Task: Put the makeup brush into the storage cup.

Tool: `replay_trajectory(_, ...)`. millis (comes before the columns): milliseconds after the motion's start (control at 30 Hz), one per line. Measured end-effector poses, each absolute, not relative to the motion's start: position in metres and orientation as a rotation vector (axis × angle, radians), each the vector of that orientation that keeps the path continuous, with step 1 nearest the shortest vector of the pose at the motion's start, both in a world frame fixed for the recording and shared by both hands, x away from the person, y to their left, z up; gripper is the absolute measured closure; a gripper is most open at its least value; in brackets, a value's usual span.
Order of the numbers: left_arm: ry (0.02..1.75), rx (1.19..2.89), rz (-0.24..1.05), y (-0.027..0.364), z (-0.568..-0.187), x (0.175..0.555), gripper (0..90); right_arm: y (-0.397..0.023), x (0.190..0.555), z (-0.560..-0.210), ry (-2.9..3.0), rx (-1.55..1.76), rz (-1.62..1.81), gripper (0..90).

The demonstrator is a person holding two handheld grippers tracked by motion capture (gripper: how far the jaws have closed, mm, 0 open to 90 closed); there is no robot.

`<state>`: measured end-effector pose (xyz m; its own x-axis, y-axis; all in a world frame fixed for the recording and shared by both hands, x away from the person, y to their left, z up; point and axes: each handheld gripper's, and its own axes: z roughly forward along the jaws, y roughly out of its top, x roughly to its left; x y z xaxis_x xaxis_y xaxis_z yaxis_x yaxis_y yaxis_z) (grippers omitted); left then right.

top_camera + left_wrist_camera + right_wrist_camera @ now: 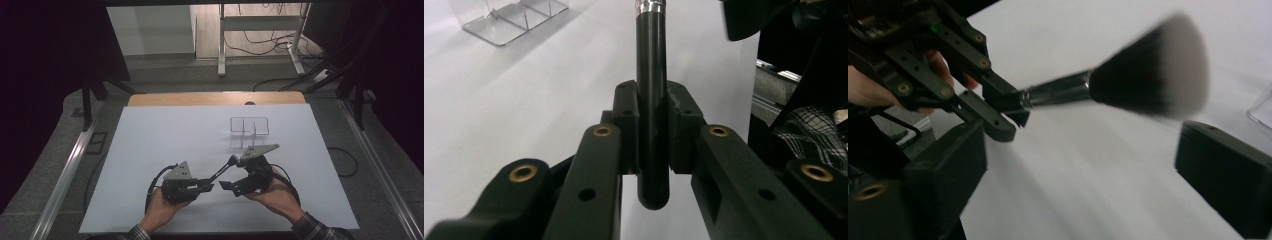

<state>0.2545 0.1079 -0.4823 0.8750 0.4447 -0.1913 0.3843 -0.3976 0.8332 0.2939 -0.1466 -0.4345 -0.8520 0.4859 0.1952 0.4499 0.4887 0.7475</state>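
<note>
The makeup brush (1128,75) has a glossy black round handle, a silver metal ferrule and a broad, fanned head of dark bristles fading to pale grey tips. It is held above the white table (150,150), near its front edge, slanting right and away. The left hand-held gripper (202,186) is clamped on the handle's butt end. The right hand-held gripper (231,172) stands wide, its jaws flanking the bristle head without pressing it. A clear plastic organizer (249,127) sits farther back.

I see a white table (150,165) surface. A clear, divided acrylic organizer (249,131) stands directly on it, toward the table's far edge.
</note>
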Motion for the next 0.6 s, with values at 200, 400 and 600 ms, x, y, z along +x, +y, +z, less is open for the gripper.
replay_trajectory(200, 0.588, 2.027, 0.077, 0.1058, -0.4812, 0.2535, 78.0, -0.1435, 0.294, -0.4335, 2.654, 0.851, 1.375, 21.8)
replay_trajectory(400, 0.583, 2.024, 0.07, 0.1043, -0.4814, 0.2533, 77.9, -0.1422, 0.2954, -0.4333, 2.651, 0.885, 1.435, 31.7)
replay_trajectory(600, 0.577, 2.043, 0.064, 0.1017, -0.4833, 0.2536, 77.8, -0.1415, 0.2954, -0.4332, 2.649, 0.903, 1.484, 42.5)
